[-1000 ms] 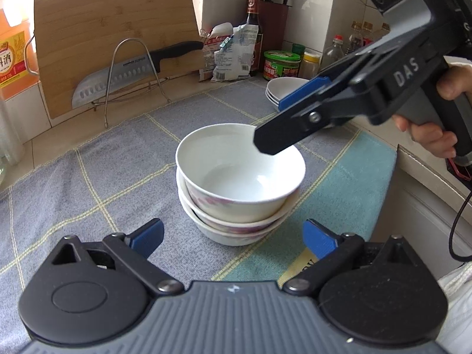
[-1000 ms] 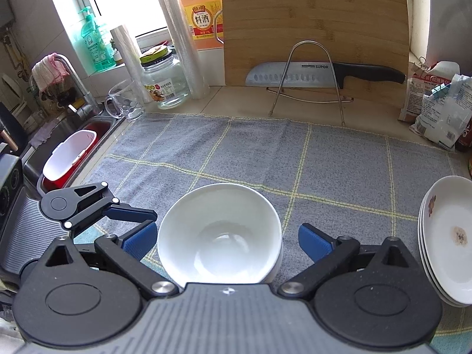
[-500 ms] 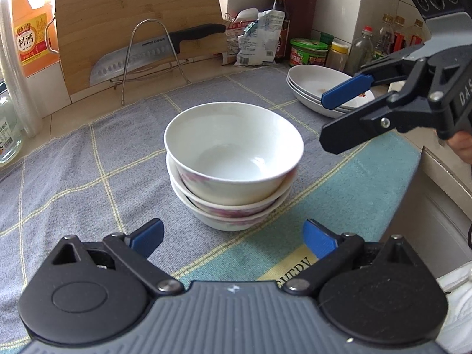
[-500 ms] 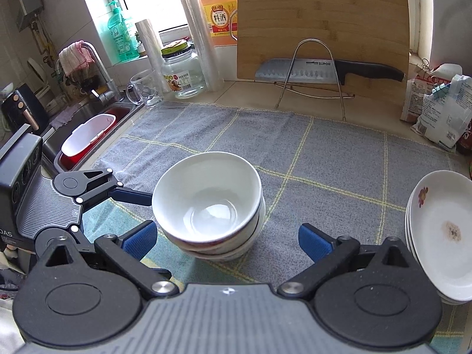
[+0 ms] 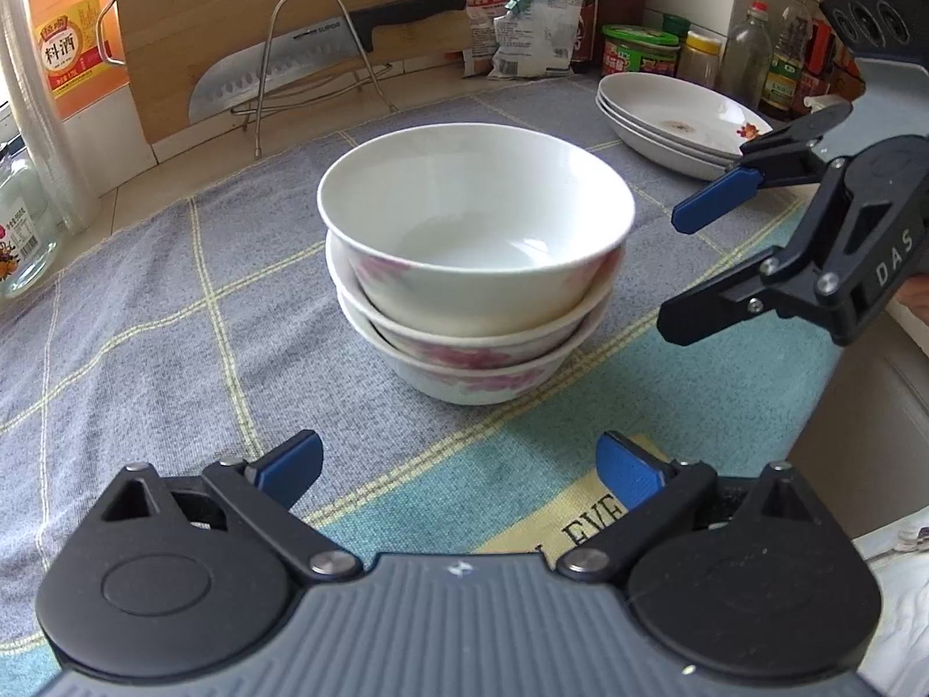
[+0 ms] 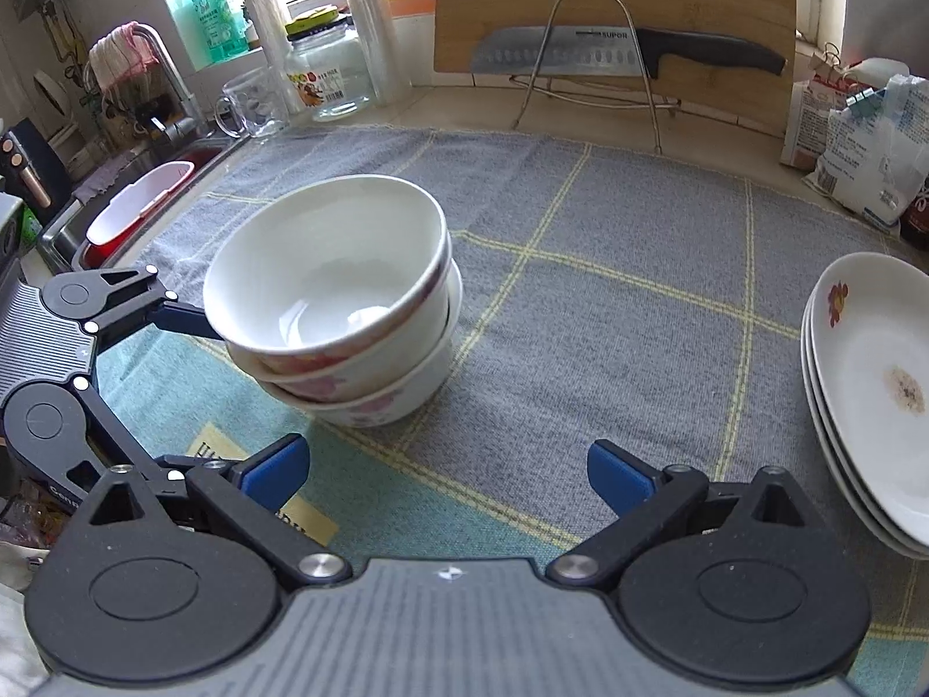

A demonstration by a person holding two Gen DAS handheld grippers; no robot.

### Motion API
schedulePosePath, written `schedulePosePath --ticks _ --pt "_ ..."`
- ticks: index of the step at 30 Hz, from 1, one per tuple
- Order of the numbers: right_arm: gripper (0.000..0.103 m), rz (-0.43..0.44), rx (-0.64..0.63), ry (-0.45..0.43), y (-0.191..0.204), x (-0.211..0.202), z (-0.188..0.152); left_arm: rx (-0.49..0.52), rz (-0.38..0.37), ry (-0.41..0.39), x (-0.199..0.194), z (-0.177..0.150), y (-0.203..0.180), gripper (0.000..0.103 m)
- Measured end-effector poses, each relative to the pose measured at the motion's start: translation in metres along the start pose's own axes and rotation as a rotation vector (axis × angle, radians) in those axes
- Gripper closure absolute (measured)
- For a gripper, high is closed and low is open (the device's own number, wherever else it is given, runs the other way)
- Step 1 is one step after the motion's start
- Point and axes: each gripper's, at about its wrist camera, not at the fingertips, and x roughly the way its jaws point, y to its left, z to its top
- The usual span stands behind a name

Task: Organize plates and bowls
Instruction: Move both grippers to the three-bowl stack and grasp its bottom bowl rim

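Note:
Three white bowls with pink flowers [image 5: 476, 267] sit nested in one stack [image 6: 337, 313] on the grey checked cloth [image 6: 580, 313]. A stack of shallow white plates [image 5: 679, 116] rests at the cloth's right edge [image 6: 871, 383]. My left gripper [image 5: 458, 464] is open and empty, a short way in front of the bowls. My right gripper [image 6: 447, 470] is also open and empty; in the left wrist view it hangs to the right of the bowls [image 5: 691, 261], apart from them. The left gripper's upper finger [image 6: 174, 313] shows beside the bowls' left side.
A wooden cutting board [image 6: 609, 0] and a knife on a wire rack [image 6: 609, 52] stand at the back. Bags [image 6: 859, 139] and sauce bottles [image 5: 778, 52] crowd the back right. Jars, a glass mug [image 6: 255, 104] and a sink [image 6: 139, 203] lie left. The counter edge [image 5: 871, 383] drops off at right.
The right gripper has moved from over the top bowl out to its right and lower. Both grippers have drawn back from the stack. The bowls have not moved.

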Motion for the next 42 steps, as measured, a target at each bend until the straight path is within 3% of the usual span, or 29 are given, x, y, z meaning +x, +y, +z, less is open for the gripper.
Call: schedulePosePath --ticks 12,26,42 --pt "0.000 -0.092 -0.042 0.082 0.013 0.032 -0.007 0.068 -0.067 0.046 0.033 0.007 0.017 0.001" --pt "0.000 -0.174 -0.091 0.123 0.030 0.045 -0.005 0.201 -0.178 -0.026 0.037 0.006 0.030 0.000" --pt "0.000 -0.213 -0.032 0.116 0.033 0.046 -0.005 0.199 -0.194 -0.156 0.033 -0.010 0.035 0.000"
